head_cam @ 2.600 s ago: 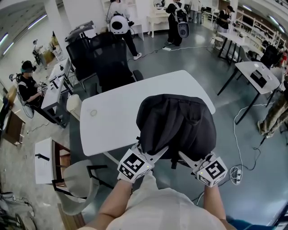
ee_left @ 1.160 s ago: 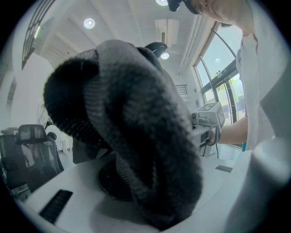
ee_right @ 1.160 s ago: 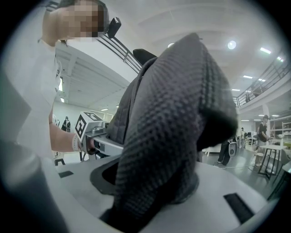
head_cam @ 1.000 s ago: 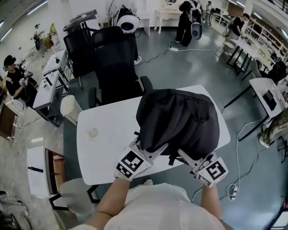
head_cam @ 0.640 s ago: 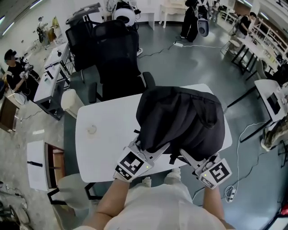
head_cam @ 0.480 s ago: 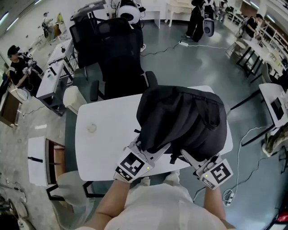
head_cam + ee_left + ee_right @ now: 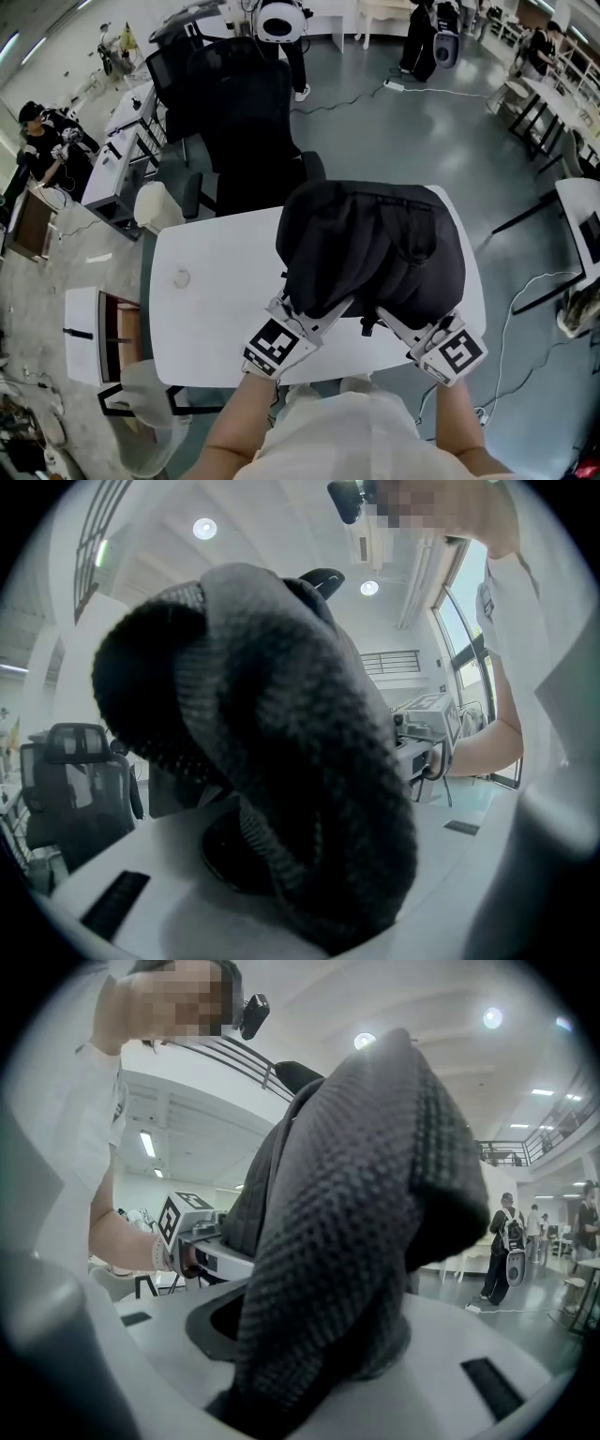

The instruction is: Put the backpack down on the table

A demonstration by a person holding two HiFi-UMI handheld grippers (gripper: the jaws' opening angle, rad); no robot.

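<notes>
A black backpack (image 7: pixel 370 246) hangs over the right half of the white table (image 7: pixel 211 305); whether its bottom touches the top I cannot tell. My left gripper (image 7: pixel 317 315) is shut on one padded shoulder strap (image 7: pixel 281 761), at the pack's near left. My right gripper (image 7: pixel 386 321) is shut on the other strap (image 7: pixel 347 1232), at the near right. In both gripper views the grey mesh strap fills the middle and hides the fingertips. The left gripper's marker cube (image 7: pixel 181 1217) shows in the right gripper view.
Black office chairs (image 7: pixel 246 122) stand just past the table's far edge. A small round thing (image 7: pixel 181 278) lies on the table's left part. A pale chair (image 7: pixel 141 412) and a low white stand (image 7: pixel 86 333) are at near left. Cables lie on the floor at right.
The backpack and both grippers have moved forward over the table, so more of the table lies under the pack. Both grips on the straps are unchanged.
</notes>
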